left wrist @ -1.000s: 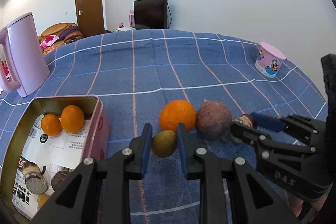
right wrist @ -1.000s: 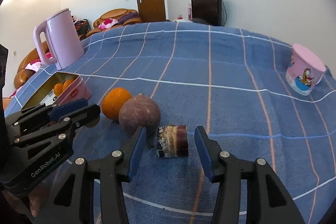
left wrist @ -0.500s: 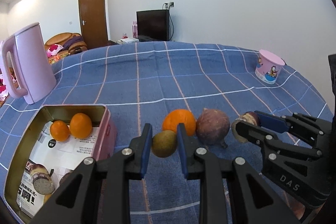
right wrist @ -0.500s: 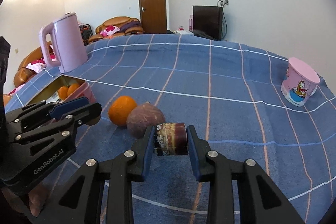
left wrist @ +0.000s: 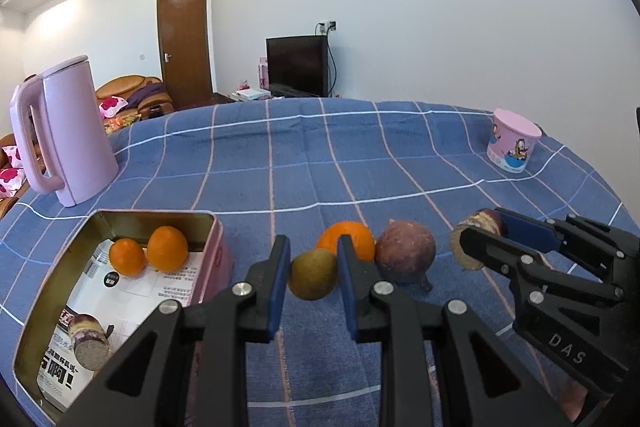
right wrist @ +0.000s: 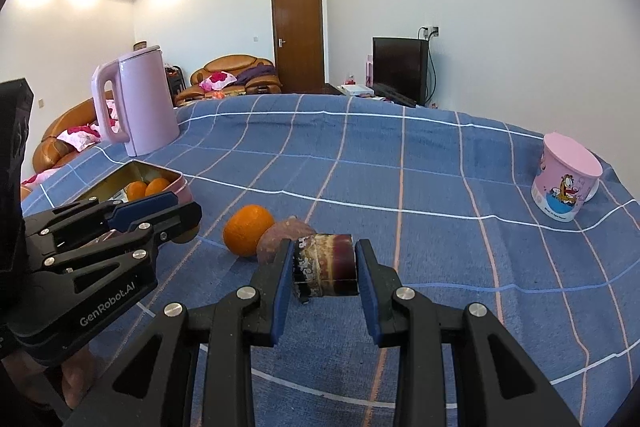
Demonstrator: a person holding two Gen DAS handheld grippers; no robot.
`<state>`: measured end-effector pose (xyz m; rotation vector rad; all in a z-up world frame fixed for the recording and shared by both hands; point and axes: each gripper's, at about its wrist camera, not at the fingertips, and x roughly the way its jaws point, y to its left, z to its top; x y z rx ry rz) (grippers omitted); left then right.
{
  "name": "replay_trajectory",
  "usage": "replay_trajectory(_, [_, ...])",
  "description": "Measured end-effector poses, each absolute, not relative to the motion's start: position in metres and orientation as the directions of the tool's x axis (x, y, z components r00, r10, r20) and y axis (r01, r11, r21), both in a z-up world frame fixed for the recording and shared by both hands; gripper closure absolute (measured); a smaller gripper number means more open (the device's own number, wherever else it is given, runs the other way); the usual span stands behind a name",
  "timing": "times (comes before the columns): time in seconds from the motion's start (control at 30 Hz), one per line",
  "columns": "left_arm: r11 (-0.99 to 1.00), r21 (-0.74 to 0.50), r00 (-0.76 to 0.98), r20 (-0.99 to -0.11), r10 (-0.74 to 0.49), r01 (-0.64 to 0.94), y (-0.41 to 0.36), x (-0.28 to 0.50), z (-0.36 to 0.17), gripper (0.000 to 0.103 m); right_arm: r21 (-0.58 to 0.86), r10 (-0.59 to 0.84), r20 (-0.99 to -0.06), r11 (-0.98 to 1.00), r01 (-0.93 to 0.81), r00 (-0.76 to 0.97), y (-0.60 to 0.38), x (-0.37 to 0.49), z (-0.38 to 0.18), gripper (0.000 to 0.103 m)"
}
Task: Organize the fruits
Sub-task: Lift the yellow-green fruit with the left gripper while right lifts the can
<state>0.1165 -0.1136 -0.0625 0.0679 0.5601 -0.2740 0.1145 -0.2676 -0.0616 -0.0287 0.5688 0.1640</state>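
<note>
- The left wrist view looks forward along the left tongs (left wrist: pixel 313 277), low over the worktop (left wrist: pixel 320 155) and close to it, facing the far wall with the door (left wrist: pixel 184 45) and television (left wrist: pixel 298 65).
- The right wrist view looks forward along the right tongs (right wrist: pixel 324 273), equally low and near, facing the same wall.
- Each view catches the other tongs at its edge: the right tongs (left wrist: pixel 480 241) at right, the left tongs (right wrist: pixel 188 223) at left.
- Both share the orange (left wrist: pixel 347 239) (right wrist: pixel 248 229), tin (left wrist: pixel 208 255) (right wrist: pixel 182 187), kettle (left wrist: pixel 66 131) (right wrist: pixel 138 103) and pink cup (left wrist: pixel 514 145) (right wrist: pixel 566 177).
</note>
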Motion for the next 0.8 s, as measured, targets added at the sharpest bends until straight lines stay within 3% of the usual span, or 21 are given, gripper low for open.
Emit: replay_trajectory(0.8, [0.971,-0.010,0.859,-0.464,-0.217,0.240,-0.108,0.102,-0.056,0.078,0.021,0.140,-0.423,0.989,-0.145,0.895,-0.274,0.091,-0.050,0.070])
